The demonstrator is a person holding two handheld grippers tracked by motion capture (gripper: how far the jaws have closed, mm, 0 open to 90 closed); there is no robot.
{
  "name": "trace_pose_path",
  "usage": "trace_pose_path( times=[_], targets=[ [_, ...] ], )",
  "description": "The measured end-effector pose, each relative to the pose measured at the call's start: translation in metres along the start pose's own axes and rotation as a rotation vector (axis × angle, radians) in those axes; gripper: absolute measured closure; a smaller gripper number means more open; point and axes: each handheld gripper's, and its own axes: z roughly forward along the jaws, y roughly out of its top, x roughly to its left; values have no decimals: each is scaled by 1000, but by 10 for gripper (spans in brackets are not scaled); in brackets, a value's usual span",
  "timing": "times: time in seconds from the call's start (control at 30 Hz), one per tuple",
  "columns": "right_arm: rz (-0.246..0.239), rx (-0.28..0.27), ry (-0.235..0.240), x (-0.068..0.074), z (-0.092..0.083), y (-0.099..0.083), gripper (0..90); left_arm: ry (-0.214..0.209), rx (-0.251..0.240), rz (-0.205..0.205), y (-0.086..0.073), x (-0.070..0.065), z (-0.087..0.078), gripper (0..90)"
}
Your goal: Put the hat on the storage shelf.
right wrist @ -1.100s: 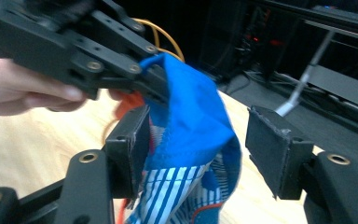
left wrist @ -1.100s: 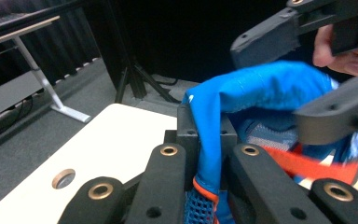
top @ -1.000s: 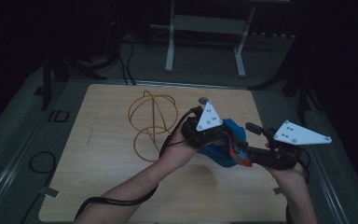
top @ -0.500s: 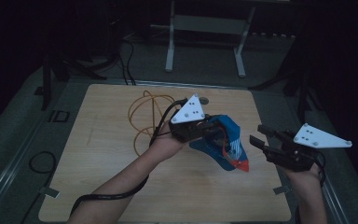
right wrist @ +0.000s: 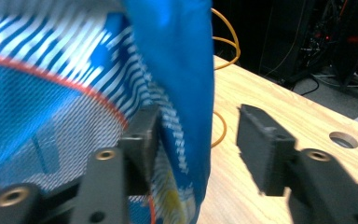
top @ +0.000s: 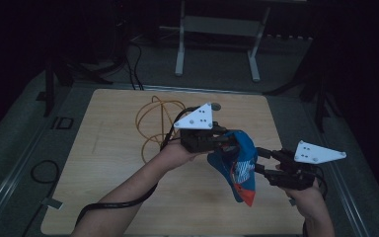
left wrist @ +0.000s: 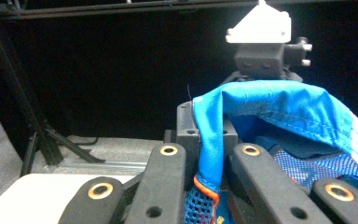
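A blue garment [top: 239, 165] with white stripes, mesh lining and orange trim hangs above the wooden table [top: 108, 197]. My left gripper [top: 229, 140] is shut on its upper edge, and the fabric [left wrist: 284, 107] drapes over the pinched jaws of that gripper [left wrist: 207, 135]. My right gripper [top: 261, 160] reaches in from the right at the garment's side. Its jaws have just been closing. In the right gripper view, this gripper [right wrist: 200, 140] has a fold of the garment [right wrist: 74, 93] hanging between its jaws. The fold lies against the left pad, with a clear gap to the right pad.
A looped orange cable [top: 150, 116] lies on the table behind the left hand. A round hole [top: 215, 105] sits near the table's far edge. A white stand [top: 217, 49] is on the floor beyond. Black cables trail on the floor at the left.
The garment, earlier bunched between both grippers, now hangs from the left gripper, which shifted slightly left. The right gripper pulled back to the right, sank, and now brackets the garment's edge.
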Motion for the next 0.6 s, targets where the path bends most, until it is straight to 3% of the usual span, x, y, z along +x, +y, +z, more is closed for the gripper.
trace_pose_path(
  times=[0.07,0.17,0.2,0.6],
  targets=[
    [0,-4,0,-2,3,0,606,4,9,1,-1,0,3,871],
    [11,-15,-11,-5,5,0,869,29,23,-16,-4,2,4,869],
    [15,-17,-24,-6,4,1,893,34,26,-24,-5,3,3,869],
    [14,-65,-89,-11,-10,16,898,78,99,-5,-11,0,-8,821]
  ],
)
